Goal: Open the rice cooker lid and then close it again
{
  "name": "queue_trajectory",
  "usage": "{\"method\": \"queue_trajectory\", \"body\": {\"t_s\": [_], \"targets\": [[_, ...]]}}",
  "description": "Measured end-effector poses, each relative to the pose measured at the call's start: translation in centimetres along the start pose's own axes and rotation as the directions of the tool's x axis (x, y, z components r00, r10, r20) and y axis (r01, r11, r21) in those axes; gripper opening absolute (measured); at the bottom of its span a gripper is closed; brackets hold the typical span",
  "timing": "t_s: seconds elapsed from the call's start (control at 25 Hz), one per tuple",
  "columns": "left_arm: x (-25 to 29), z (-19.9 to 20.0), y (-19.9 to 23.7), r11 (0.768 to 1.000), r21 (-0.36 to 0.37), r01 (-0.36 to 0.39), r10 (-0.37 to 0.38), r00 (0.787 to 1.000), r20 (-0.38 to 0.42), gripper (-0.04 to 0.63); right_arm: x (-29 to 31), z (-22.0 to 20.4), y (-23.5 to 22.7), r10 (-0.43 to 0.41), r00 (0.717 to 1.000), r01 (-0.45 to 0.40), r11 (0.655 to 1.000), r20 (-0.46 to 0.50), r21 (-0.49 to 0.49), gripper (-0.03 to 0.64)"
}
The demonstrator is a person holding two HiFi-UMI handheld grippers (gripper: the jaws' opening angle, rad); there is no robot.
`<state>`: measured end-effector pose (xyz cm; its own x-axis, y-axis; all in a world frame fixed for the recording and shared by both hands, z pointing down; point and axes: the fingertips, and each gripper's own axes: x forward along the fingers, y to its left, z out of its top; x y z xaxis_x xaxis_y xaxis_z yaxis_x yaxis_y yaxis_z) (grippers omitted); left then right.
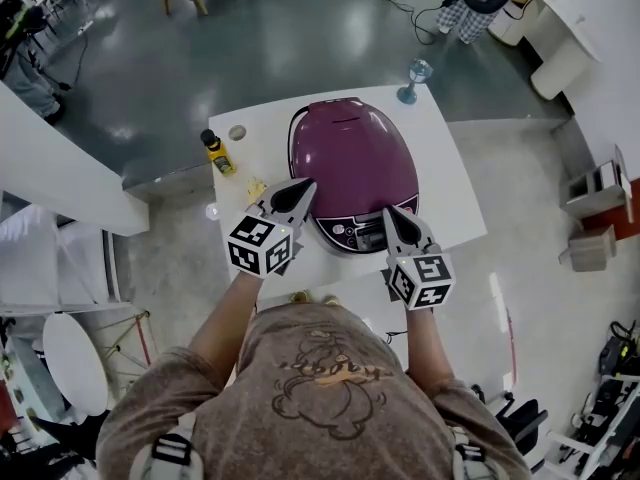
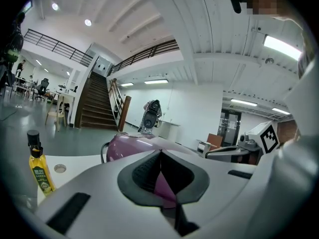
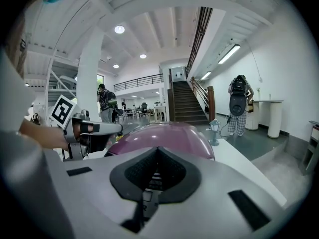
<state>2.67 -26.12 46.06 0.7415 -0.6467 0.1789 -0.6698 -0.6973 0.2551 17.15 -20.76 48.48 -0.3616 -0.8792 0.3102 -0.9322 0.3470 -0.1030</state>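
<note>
A purple rice cooker [image 1: 352, 163] with its lid down stands on the white table [image 1: 450, 178], its silver control panel [image 1: 358, 234] facing me. My left gripper [image 1: 305, 190] hovers at the cooker's front left edge, jaws shut with nothing between them. My right gripper [image 1: 391, 215] sits at the front right, by the panel, also shut and empty. In the left gripper view the purple lid [image 2: 130, 144] shows just past the closed tips [image 2: 160, 152]. The right gripper view shows the lid [image 3: 167, 136] and panel beyond its closed tips [image 3: 157, 149].
A yellow oil bottle [image 1: 218, 154] and a small round hole [image 1: 237, 132] are on the table's left side. A blue stemmed glass [image 1: 414, 76] stands at the far right corner. A person [image 1: 478, 3] stands beyond the table.
</note>
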Motion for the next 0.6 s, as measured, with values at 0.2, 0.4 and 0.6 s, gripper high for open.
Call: {"method": "queue_trajectory", "body": {"t_s": [0.2,0.4,0.6], "targets": [[0.25,-0.53,0.11,1.0,-0.005,-0.007,0.007,1.0,-0.007,0.021,0.27,-0.34,0.2,0.003,0.999,-0.004,1.0,-0.037,-0.025,0.003],[0.41,-0.81,0.39,1.0,-0.012,-0.014,0.014,1.0,-0.012,0.021,0.49,-0.58,0.5,-0.004,0.998,-0.001,0.998,-0.066,-0.068,0.003],[0.71,-0.99,0.63,1.0,-0.011,-0.02,0.02,1.0,-0.017,0.021,0.69,-0.82,0.51,0.006,0.996,-0.012,0.998,-0.091,-0.066,0.003]]}}
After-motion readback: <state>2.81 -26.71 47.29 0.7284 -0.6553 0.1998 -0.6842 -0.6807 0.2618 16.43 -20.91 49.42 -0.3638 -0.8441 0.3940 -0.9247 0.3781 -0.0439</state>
